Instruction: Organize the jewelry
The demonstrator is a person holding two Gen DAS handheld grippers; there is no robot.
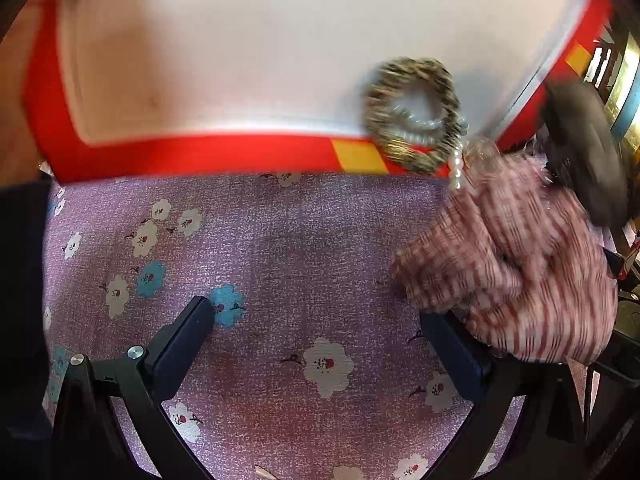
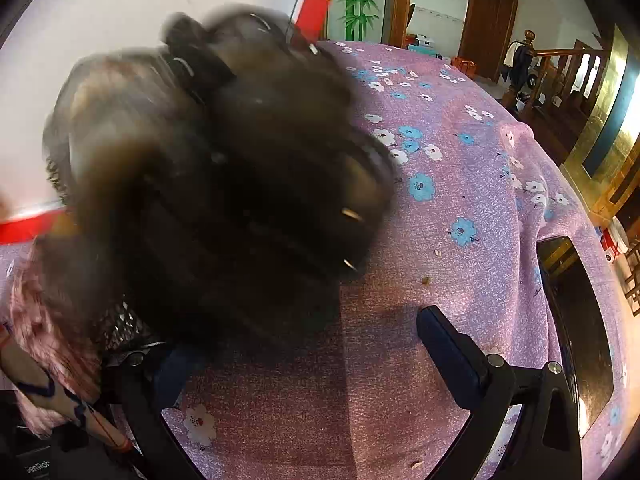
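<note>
A wide white box (image 1: 240, 60) with a red rim sits on the purple floral tablecloth (image 1: 280, 248), and a rough gold-brown ring with a clear beaded bracelet (image 1: 414, 114) lies at its near edge. The left gripper (image 1: 316, 328) is spread over bare cloth. The right gripper (image 2: 296, 344) also stands apart, a blurred dark object (image 2: 224, 168) above it.

A blurred dark object (image 2: 224, 168) hides the right gripper's left finger. The bracelets (image 1: 416, 114) and striped cloth (image 1: 508, 276) are motion-smeared.
</note>
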